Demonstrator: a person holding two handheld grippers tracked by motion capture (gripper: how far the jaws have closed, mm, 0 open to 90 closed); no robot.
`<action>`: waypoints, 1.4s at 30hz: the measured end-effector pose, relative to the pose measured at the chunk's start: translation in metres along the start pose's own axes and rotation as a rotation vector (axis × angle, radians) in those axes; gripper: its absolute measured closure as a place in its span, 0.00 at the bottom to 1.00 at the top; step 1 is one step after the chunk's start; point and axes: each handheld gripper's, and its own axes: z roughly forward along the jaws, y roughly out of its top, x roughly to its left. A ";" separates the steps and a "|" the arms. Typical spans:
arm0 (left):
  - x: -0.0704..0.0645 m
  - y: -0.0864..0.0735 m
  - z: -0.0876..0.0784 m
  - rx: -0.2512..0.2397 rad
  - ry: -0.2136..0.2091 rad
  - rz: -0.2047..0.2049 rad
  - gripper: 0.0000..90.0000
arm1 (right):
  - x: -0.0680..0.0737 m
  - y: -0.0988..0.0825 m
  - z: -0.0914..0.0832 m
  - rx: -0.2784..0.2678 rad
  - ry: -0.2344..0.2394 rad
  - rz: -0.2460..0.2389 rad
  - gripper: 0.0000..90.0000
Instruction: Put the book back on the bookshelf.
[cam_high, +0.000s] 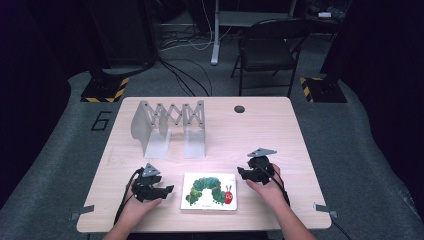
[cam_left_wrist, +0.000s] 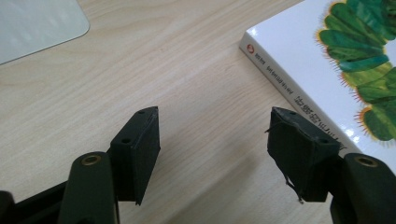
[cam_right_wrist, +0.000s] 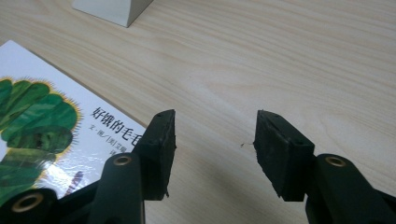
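Note:
A white picture book (cam_high: 209, 191) with a green caterpillar on its cover lies flat near the table's front edge. My left gripper (cam_high: 169, 189) rests on the table just left of the book, its jaws apart and pointing toward the book's spine. In the left gripper view, this gripper (cam_left_wrist: 215, 126) has bare wood between its pads, and the book (cam_left_wrist: 308, 60) lies just beyond the right jaw. My right gripper (cam_high: 242, 173) hovers by the book's right edge. In the right gripper view, its jaws (cam_right_wrist: 215, 128) stand apart over bare wood, the book (cam_right_wrist: 42, 116) left of them.
A grey metal accordion book rack (cam_high: 167, 127) stands at the back left of the wooden table (cam_high: 260, 135). A cable hole (cam_high: 239, 109) sits near the far edge. A folding chair (cam_high: 267, 47) stands beyond the table.

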 end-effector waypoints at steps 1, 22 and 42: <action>-0.001 0.001 0.000 -0.007 -0.003 -0.003 0.39 | 0.001 0.001 -0.001 -0.001 -0.001 -0.007 0.54; -0.033 0.011 -0.023 0.021 -0.059 0.042 0.44 | 0.013 0.013 -0.012 0.041 -0.025 0.028 0.55; -0.037 0.006 -0.027 0.010 -0.068 0.050 0.43 | 0.025 -0.012 -0.009 0.075 0.029 0.022 0.52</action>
